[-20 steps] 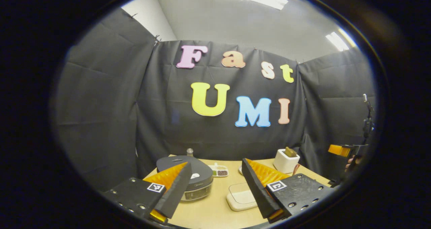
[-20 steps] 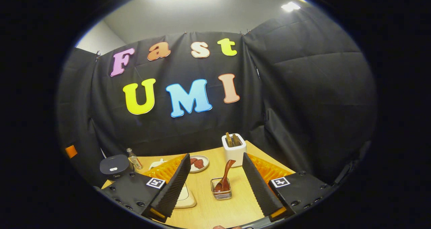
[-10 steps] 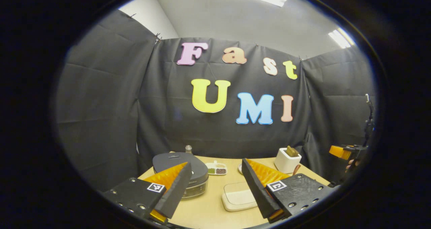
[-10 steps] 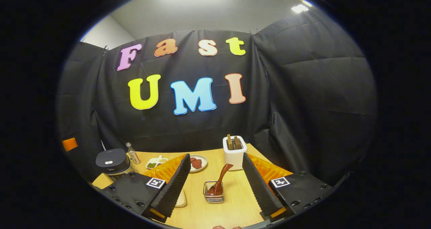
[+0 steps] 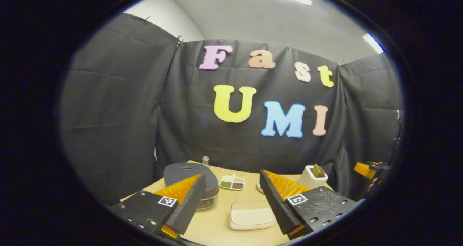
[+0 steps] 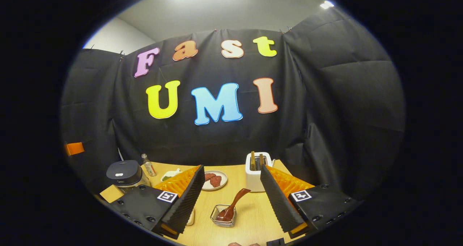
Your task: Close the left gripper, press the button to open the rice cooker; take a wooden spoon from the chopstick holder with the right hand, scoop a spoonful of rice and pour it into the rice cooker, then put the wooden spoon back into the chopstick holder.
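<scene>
Both grippers hover wide apart, empty: left gripper [image 5: 231,199] with the rice cooker [image 5: 191,179] at ten o'clock, right gripper [image 6: 231,197] with wooden spoon [image 6: 231,208] in chopstick holder [image 6: 223,217] at six

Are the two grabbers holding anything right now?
No. The left gripper and the right gripper are both open and empty. The wooden spoon sits in its holder.

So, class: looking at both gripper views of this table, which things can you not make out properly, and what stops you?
- Rice cooker, left gripper view: its front is hidden behind the left claw.
- Small bottle, right gripper view: too small to tell its contents.
- Divided dish, right gripper view: partly covered by the right claw.
- Wooden spoon in the chopstick holder: the bowl's underside is hidden inside.
</scene>
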`<state>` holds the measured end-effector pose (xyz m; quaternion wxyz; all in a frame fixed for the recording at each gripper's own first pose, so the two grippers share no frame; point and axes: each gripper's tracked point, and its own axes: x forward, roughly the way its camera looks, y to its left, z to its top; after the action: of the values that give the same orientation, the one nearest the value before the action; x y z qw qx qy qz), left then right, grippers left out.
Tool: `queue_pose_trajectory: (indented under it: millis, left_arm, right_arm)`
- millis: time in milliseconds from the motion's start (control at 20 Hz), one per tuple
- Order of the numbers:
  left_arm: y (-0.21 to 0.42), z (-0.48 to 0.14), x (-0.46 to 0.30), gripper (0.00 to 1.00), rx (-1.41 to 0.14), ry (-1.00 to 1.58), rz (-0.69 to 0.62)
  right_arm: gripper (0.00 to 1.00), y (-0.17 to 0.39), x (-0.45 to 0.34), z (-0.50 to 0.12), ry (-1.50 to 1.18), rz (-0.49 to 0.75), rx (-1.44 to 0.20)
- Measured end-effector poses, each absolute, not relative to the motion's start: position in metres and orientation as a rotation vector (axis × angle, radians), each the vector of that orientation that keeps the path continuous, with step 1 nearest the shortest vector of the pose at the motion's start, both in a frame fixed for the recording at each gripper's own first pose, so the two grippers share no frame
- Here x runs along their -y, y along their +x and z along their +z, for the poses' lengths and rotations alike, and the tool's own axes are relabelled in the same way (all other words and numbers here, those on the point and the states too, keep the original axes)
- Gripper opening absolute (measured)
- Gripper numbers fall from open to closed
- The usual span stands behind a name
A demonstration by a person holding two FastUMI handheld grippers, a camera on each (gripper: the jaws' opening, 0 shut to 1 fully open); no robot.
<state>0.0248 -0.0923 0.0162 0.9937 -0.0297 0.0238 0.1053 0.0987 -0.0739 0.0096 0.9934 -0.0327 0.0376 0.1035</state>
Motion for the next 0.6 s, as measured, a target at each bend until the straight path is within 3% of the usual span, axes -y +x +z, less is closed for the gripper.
queue_pose_trajectory:
  millis: [50,100,150,200,300,400,450,500,600]
  left_arm:
    - [0.021,0.016,0.092,0.94,-0.043,-0.059,0.235]
    - [0.018,0.015,0.09,0.94,-0.049,-0.061,0.259]
    - [0.014,0.013,0.087,0.95,-0.06,-0.062,0.286]
    - [0.014,0.011,0.085,0.95,-0.073,-0.065,0.293]
    - [0.016,0.009,0.083,0.94,-0.102,-0.072,0.287]
    - [0.028,0.002,0.06,0.65,-0.14,-0.085,0.304]
    - [0.035,-0.003,0.058,0.56,-0.166,-0.102,0.283]
    - [0.045,-0.007,0.047,0.55,-0.187,-0.115,0.284]
    - [0.066,-0.018,0.014,0.21,-0.227,-0.14,0.294]
  right_arm:
    - [0.93,0.104,0.074,0.006,-0.073,0.228,-0.086]
    - [0.98,0.108,0.075,-0.001,-0.08,0.247,-0.104]
    - [0.93,0.111,0.075,-0.008,-0.082,0.26,-0.12]
    - [0.98,0.112,0.076,-0.009,-0.081,0.265,-0.127]
    - [0.98,0.114,0.078,-0.014,-0.068,0.258,-0.14]
    - [0.98,0.115,0.077,-0.022,-0.053,0.237,-0.159]
    - [0.98,0.116,0.075,-0.027,-0.049,0.224,-0.171]
    - [0.98,0.116,0.073,-0.03,-0.047,0.208,-0.182]
    - [0.98,0.117,0.066,-0.03,-0.046,0.171,-0.187]
